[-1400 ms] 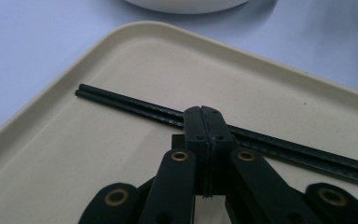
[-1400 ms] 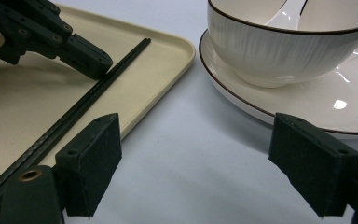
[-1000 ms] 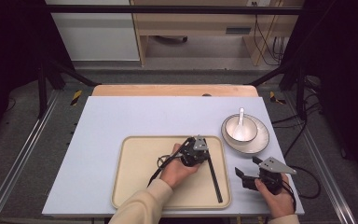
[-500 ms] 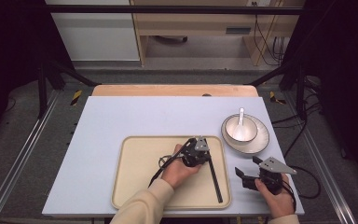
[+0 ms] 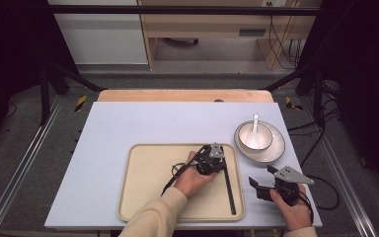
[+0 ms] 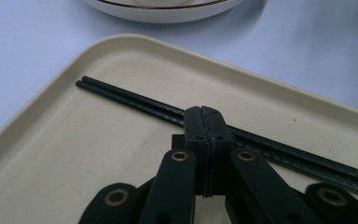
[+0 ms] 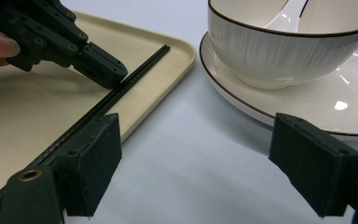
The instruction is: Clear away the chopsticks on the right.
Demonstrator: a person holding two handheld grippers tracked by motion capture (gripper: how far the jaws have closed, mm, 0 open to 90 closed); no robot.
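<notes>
Black chopsticks [image 5: 228, 182] lying side by side on the beige tray [image 5: 148, 197], along its right edge, not yet lifted. Left gripper [image 6: 202, 122] down at them, jaws pressed together with nothing between, tips touching or just above the pair. Right gripper [image 5: 259, 186] resting on the table right of the tray, jaws wide apart and empty. Picking up seemingly all left to do. White bowl [image 5: 255, 135] with spoon [image 5: 255, 126] on a saucer [image 5: 271, 153] beyond. Pale blue-grey tabletop [image 5: 128, 123]; wooden furniture and cables behind, dark surroundings.

Matt speckled tray [image 6: 98, 154], glossy ceramic-looking bowl [image 7: 279, 51], matt black chopsticks [image 6: 135, 100].
</notes>
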